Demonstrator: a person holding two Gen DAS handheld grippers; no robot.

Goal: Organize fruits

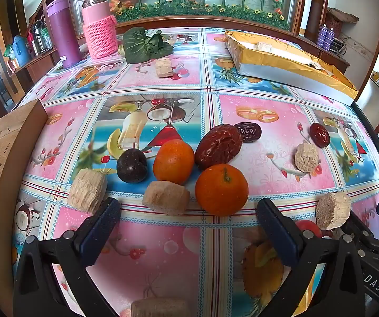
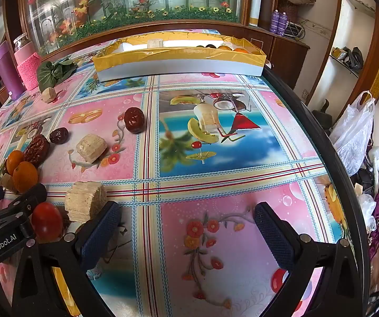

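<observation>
In the left wrist view two oranges (image 1: 221,189) (image 1: 173,161), a dark plum (image 1: 132,165), a large red date (image 1: 218,146), a dark date (image 1: 248,132) and a small red date (image 1: 320,135) lie on the patterned tablecloth (image 1: 163,251). My left gripper (image 1: 188,219) is open and empty just short of the near orange. My right gripper (image 2: 186,223) is open and empty over bare cloth. A red tomato (image 2: 47,220) lies between the two grippers. The yellow-lined box (image 2: 179,59) at the back holds oranges (image 2: 239,50).
Beige cake pieces lie among the fruit (image 1: 166,196) (image 1: 87,192) (image 1: 333,212) (image 2: 91,148). A cardboard box (image 1: 2,174) stands at the left. A purple flask (image 1: 63,30), a pink flask (image 1: 99,26) and green leaves (image 1: 143,45) stand at the back. The table edge (image 2: 329,153) runs on the right.
</observation>
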